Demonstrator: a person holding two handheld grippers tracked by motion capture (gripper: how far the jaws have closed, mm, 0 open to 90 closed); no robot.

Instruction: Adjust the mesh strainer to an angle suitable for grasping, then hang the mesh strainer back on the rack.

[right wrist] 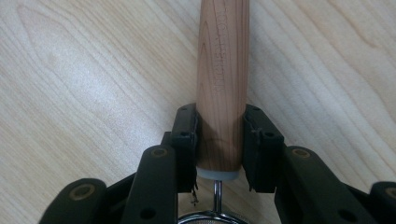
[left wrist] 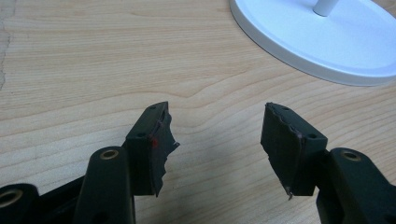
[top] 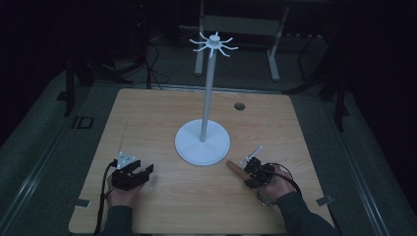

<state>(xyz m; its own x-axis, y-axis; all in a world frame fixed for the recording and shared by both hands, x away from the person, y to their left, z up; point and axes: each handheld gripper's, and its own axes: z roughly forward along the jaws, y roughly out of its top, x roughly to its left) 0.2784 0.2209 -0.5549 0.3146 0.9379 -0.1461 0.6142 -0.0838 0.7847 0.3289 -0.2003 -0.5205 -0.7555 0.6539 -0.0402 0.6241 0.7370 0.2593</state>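
1. Writing: in the right gripper view I see letters burned or stamped lengthwise into the wooden handle [right wrist: 222,84], upper centre of the frame, but they are too faint for me to read. I find no other label or brand.
2. My right gripper [right wrist: 219,140] is clenched on that handle: both black jaws press its sides near the rounded end, where a pale cap, a thin metal pin and a metal ring show at the bottom centre.
3. In the high view the right gripper [top: 252,172] sits lower right of centre on the wooden table [top: 147,113], and the handle [top: 235,167] pokes out toward the upper left, ending just beside the rim of the white stand's base [top: 189,147].
4. My left gripper [left wrist: 217,140] is released, jaws spread wide over bare wood; the torn pads [left wrist: 161,154] on the jaw faces are something I see here and cannot make out from above.
5. The left gripper view catches the edge of the base [left wrist: 327,51] at upper right; the high view adds the tall post and the ring of hooks [top: 214,45] at the top centre, plus the left gripper [top: 132,173] at lower left, well apart from the base.
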